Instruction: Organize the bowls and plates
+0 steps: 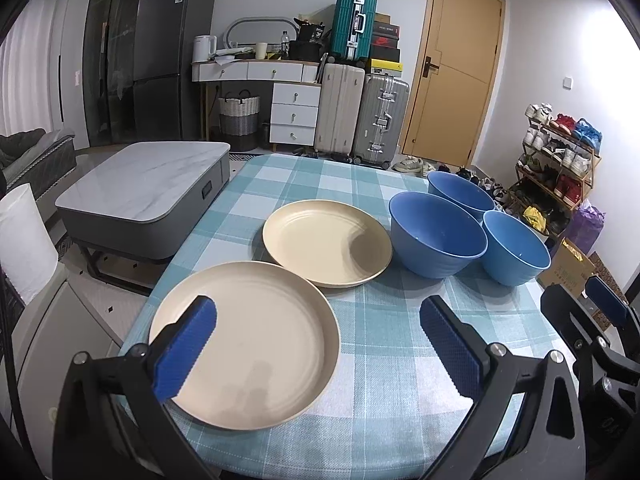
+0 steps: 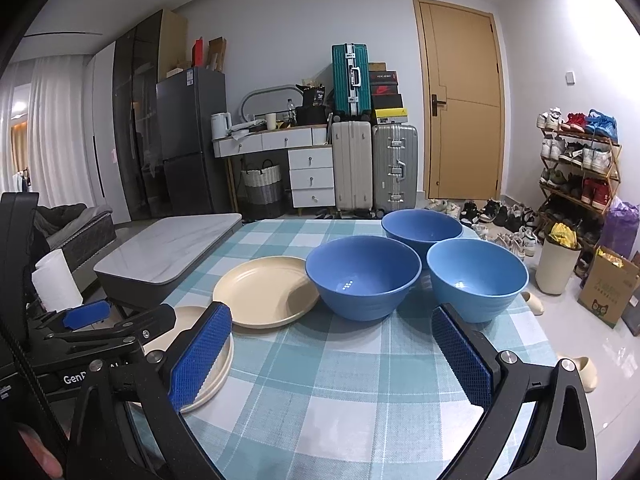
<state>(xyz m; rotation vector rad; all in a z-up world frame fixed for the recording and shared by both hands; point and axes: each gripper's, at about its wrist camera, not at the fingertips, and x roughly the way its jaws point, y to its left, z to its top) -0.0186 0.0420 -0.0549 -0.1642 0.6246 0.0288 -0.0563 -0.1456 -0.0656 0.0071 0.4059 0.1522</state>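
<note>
Two cream plates lie on the checked tablecloth [image 1: 384, 360]: the near plate [image 1: 256, 344] at front left and the far plate [image 1: 326, 242] behind it. Three blue bowls stand to the right: a middle bowl [image 1: 438, 234], a back bowl [image 1: 460, 192] and a right bowl [image 1: 516, 248]. My left gripper [image 1: 316, 344] is open, hovering over the near plate's right side, holding nothing. My right gripper [image 2: 332, 352] is open above bare cloth, short of the middle bowl [image 2: 362, 276] and right bowl [image 2: 476, 278]. The left gripper [image 2: 112, 320] shows over the near plate [image 2: 216, 372] in the right wrist view.
A low marble-topped table [image 1: 148, 184] stands left of the table, with a paper roll [image 1: 24, 240] nearer. Suitcases [image 1: 362, 116], drawers and a door [image 1: 452, 64] line the back wall. A shoe rack [image 1: 560, 160], a bin [image 2: 558, 260] and a cardboard box [image 2: 608, 292] stand at right.
</note>
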